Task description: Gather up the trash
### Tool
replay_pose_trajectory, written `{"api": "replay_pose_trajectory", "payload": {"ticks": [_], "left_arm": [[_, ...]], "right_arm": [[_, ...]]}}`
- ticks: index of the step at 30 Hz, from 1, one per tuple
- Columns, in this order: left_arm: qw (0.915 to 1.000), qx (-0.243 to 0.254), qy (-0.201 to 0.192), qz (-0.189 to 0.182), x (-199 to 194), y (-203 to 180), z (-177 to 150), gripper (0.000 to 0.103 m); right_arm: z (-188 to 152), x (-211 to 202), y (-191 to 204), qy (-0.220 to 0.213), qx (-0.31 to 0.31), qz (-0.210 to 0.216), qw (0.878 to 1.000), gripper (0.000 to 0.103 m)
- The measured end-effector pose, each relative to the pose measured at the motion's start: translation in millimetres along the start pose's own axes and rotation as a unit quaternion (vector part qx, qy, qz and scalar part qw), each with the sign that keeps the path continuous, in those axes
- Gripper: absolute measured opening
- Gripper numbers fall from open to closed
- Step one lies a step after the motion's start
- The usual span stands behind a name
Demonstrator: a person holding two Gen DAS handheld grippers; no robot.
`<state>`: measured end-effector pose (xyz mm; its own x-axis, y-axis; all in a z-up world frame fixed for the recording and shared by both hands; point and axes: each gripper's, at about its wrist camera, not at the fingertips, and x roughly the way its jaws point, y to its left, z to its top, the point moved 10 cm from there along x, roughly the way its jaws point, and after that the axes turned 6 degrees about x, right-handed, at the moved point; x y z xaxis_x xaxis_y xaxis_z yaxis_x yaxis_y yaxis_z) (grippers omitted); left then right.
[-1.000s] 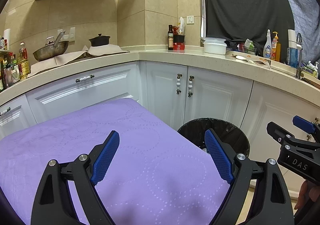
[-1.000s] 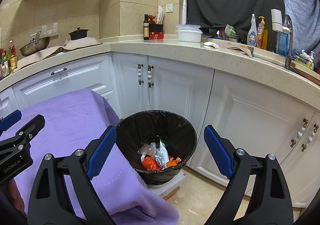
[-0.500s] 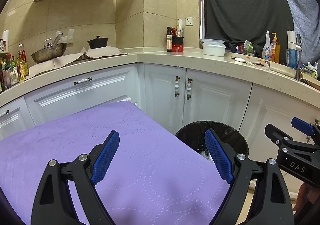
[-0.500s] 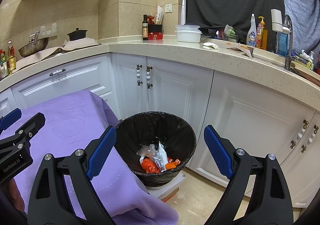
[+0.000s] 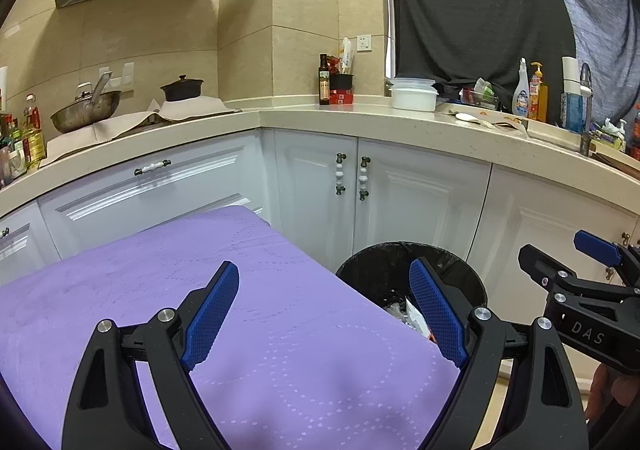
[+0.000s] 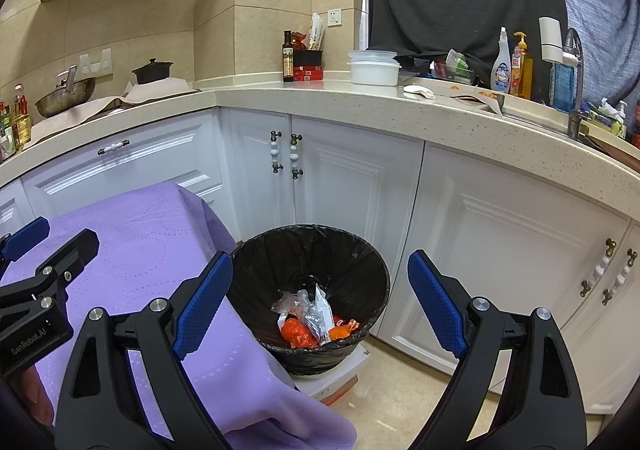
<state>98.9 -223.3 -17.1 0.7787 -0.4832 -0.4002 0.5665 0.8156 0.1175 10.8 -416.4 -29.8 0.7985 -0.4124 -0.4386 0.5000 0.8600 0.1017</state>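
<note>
A black-lined trash bin [image 6: 312, 250] stands on the floor beside the table; its rim also shows in the left wrist view [image 5: 384, 254]. Inside lie orange and silver wrappers [image 6: 310, 320]. My right gripper [image 6: 320, 306] is open and empty, held above and in front of the bin. My left gripper [image 5: 324, 314] is open and empty above the purple tablecloth [image 5: 160, 274]. Each gripper shows at the edge of the other's view: the right one in the left wrist view [image 5: 576, 290], the left one in the right wrist view [image 6: 40, 270].
The purple tablecloth [image 6: 140, 234] hangs over the table edge next to the bin. White cabinets [image 6: 480, 234] and a beige counter [image 6: 360, 98] curve behind. On the counter stand a wok [image 5: 84, 114], a black pot [image 5: 182, 88], bottles and a white container [image 5: 412, 94].
Both views have shifted slightly; the bin sits a little lower and the counter looks a bit further off. Both grippers stay open and empty.
</note>
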Motion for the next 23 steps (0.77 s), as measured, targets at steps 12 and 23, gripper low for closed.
{"api": "replay_pose_trajectory", "payload": {"ticks": [12,23], "left_arm": [[0.9998,-0.008,0.003,-0.018,1,2,2,0.088],[0.9983,-0.026,0.04,0.035,0,56,-16,0.088]], "right_arm": [[5,1,1,0.0,-0.005,0.002,1.0,0.087],[4,-1,56,0.006,-0.03,0.05,0.998,0.091]]}}
